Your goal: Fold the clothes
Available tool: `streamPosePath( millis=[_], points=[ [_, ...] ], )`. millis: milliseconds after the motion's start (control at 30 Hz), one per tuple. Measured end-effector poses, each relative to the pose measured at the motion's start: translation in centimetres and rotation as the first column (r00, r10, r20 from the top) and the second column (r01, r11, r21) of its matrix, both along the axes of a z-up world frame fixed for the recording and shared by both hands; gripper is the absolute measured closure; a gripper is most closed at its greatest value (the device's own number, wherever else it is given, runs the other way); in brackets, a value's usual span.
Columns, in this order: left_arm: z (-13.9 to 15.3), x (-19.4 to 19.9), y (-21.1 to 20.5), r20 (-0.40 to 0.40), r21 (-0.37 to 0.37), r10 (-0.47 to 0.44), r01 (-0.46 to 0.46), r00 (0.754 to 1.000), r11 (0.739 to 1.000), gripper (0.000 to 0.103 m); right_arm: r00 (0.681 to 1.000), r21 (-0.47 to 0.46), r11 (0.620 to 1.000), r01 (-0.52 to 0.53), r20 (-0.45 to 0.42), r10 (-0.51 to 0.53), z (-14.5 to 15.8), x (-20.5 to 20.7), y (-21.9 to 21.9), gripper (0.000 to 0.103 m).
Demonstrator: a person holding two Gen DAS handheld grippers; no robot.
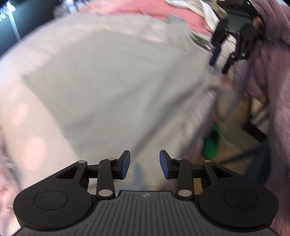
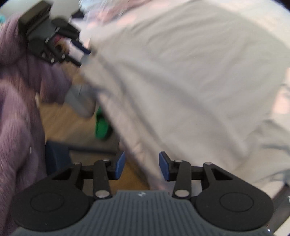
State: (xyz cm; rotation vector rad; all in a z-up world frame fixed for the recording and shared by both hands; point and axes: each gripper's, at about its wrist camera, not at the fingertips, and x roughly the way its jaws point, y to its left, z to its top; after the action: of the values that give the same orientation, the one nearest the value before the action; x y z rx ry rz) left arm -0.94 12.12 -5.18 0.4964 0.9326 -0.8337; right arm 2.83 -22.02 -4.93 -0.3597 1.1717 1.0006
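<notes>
A: Left gripper (image 1: 144,164), black linkage with blue pads: jaws parted, nothing between the pads, blurred pale grey fabric garment (image 1: 108,76) spread below and ahead of it.

B: Right gripper (image 2: 142,166), same build: jaws apart too. The grey garment's edge hangs between the pads but they don't press on it.

A: Agreed. What's only in the left view?

B: One pink cloth (image 1: 145,10) past the garment's far edge, plus a patterned whitish heap beside it. The right view doesn't show either.

A: Shared items?

B: One bright green object (image 2: 102,127) on the wood floor (image 2: 59,123), too blurred to identify. One fuzzy purple sleeve (image 2: 16,112) at the frame edge in each view. Each camera also catches the other gripper at the garment's far corner, contact unclear.

A: Count?

B: Two grippers, one grey garment, one pink cloth, one green thing.
</notes>
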Motion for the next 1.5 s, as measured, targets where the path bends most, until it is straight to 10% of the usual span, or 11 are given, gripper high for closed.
streamPosePath(
  millis=[400,867,1133,1200,1500],
  points=[
    [-0.7,3.3,5.2,-0.035,0.05,0.184,-0.182,0.982,0.982,0.07,0.987,0.067,0.998,0.018,0.159,-0.029,1.5,1.0,4.4,0.07],
    [-3.8,3.2,6.6,-0.092,-0.062,0.196,-0.202,0.976,0.977,0.07,0.999,0.266,0.964,0.007,0.044,-0.02,-1.6,2.6,19.7,0.069],
    [-3.0,1.8,6.3,-0.049,-0.093,0.118,-0.123,0.992,0.988,0.093,0.998,0.281,0.958,-0.059,-0.003,0.062,-4.0,4.5,24.8,0.067],
    [-3.0,1.2,6.2,-0.037,-0.073,0.115,-0.118,0.993,0.99,0.095,0.994,0.305,0.947,-0.101,-0.009,0.108,-4.1,4.3,25.6,0.087],
    [-4.3,-1.6,6.3,-0.009,0.082,0.112,-0.111,0.994,0.99,0.1,0.88,0.128,0.892,-0.433,0.272,0.389,-3.8,-2.2,24.9,0.1]
  ],
)
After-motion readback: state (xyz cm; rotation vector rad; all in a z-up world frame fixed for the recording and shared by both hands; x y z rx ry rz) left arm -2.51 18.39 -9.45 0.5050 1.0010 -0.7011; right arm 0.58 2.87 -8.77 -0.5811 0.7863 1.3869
